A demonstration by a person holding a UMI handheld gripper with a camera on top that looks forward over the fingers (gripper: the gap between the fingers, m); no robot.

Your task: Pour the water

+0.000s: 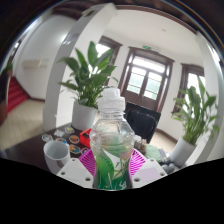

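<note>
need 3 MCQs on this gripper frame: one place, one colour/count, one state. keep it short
1. Where is the clear plastic water bottle with the green label?
A. between the fingers
B. far beyond them, by the window
C. lying flat on the table

2. How many leafy green potted plants stand behind it?
A. none
B. two
C. five

3. Is the bottle's white cap on?
A. on
B. off
C. no cap at all

Answers: 1 A, the pink pads flank it. 2 B, one plant behind it to one side, another to the other. 3 A, cap sits on the neck.
</note>
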